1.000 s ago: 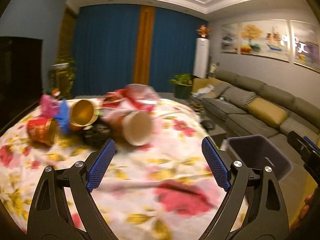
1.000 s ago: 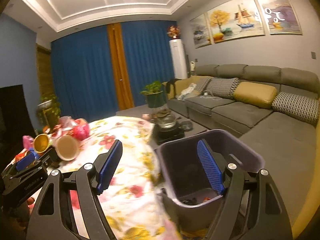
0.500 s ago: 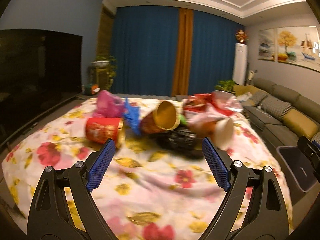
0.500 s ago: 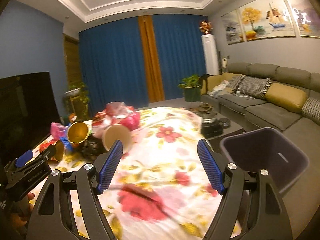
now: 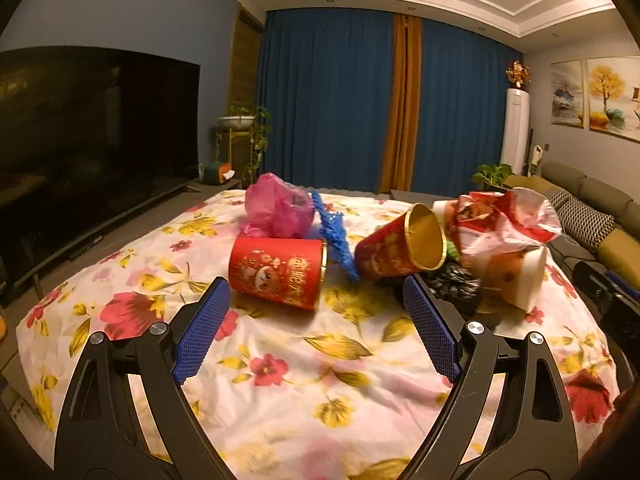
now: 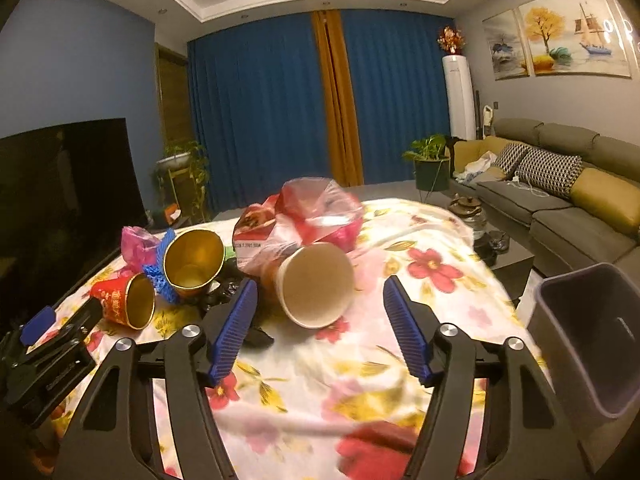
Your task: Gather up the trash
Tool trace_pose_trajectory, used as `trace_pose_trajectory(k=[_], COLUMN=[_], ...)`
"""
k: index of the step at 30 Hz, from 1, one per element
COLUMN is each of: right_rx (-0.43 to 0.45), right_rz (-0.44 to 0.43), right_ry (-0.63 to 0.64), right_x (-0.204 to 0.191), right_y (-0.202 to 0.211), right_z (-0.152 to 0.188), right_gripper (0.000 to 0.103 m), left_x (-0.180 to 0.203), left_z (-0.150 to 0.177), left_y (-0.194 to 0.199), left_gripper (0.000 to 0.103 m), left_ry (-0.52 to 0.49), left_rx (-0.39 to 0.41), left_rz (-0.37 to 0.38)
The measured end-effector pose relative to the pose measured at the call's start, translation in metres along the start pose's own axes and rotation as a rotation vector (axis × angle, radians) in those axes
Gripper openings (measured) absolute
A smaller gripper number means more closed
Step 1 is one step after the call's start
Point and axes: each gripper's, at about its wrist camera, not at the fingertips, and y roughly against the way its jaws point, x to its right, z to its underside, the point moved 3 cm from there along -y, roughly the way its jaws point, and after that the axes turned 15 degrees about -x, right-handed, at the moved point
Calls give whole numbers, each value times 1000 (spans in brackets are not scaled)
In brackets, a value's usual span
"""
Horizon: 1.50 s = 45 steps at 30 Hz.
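Observation:
Trash lies in a heap on a table with a floral cloth [image 5: 320,360]. A red cup [image 5: 278,272] lies on its side just beyond my open, empty left gripper [image 5: 316,312]. A second red cup with a gold inside [image 5: 404,248], a pink bag [image 5: 278,206], blue netting [image 5: 334,232], a black bag [image 5: 452,286], a red-and-white wrapper [image 5: 500,220] and an orange paper cup [image 5: 520,276] lie behind and to the right. My right gripper [image 6: 318,312] is open and empty, with the orange paper cup [image 6: 314,284] just ahead of it. A dark bin [image 6: 592,340] stands at the right.
A television [image 5: 88,148] stands left of the table. A grey sofa [image 6: 560,196] runs along the right wall. A low table with a kettle [image 6: 468,216] stands between the sofa and the table. A potted plant [image 6: 430,164] stands by the curtains.
Both grippers have swung left from the bin toward the trash heap and come closer to it. Both stayed open and empty.

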Motion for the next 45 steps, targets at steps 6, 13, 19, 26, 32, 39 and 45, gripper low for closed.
trace_pose_trajectory(k=[6, 13, 19, 26, 32, 39, 45], right_rx=[-57, -133, -130, -108, -102, -95, -82], right_rz=[-19, -65, -98, -108, -115, -126, -123], right_ry=[-16, -46, -28, -6, -7, 2, 9], right_x=[-9, -11, -14, -13, -9, -6, -2], right_y=[-32, -58, -55, -43, -33, -16, 2], right_z=[-7, -10, -10, -8, -6, 0, 7], right_gripper=[54, 29, 7, 4, 4, 4, 4], left_x=[-11, -15, -12, -18, -21, -33, -39], left_z=[-8, -14, -18, -17, -14, -12, -10], left_y=[-13, -30, -51, -73, -86, -85, -72], left_gripper=[87, 87, 81, 62, 39, 6, 2], left_ry=[18, 29, 31, 66, 81, 129, 141], left_rx=[-3, -23, -79, -174, -231, -240, -205], left_rz=[-6, -10, 4, 17, 31, 55, 55])
